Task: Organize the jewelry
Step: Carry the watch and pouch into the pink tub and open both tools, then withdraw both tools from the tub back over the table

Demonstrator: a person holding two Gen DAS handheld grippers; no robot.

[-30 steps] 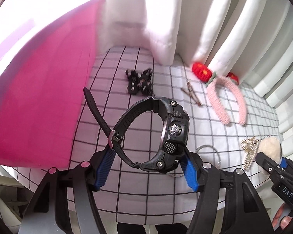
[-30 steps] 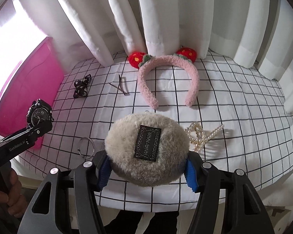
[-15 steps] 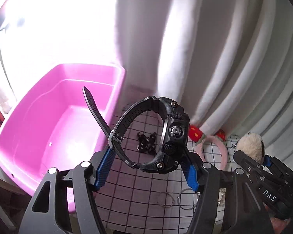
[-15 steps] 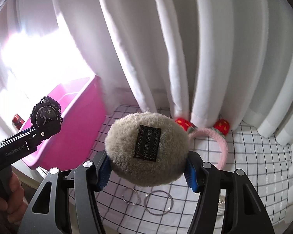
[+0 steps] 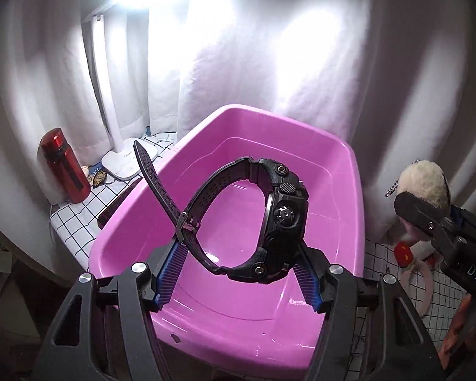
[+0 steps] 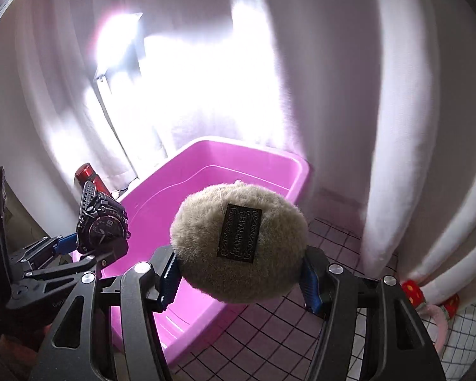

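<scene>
Covering table, checked cloth (image 5: 69, 222), white curtains (image 5: 380, 63)

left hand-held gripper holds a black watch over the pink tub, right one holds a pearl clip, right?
Not quite. The right hand-held gripper holds a beige fluffy pompom, not a pearl clip, as the right wrist view shows. The left hand-held gripper does hold the black watch over the pink tub.

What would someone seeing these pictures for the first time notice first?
The pink tub fills the middle of both views, standing against white curtains with bright light behind them. A black watch is clamped in the left gripper over the tub, and a grey fur puff with a dark label is clamped in the right gripper at the tub's near rim. A red bottle stands left of the tub.
</scene>
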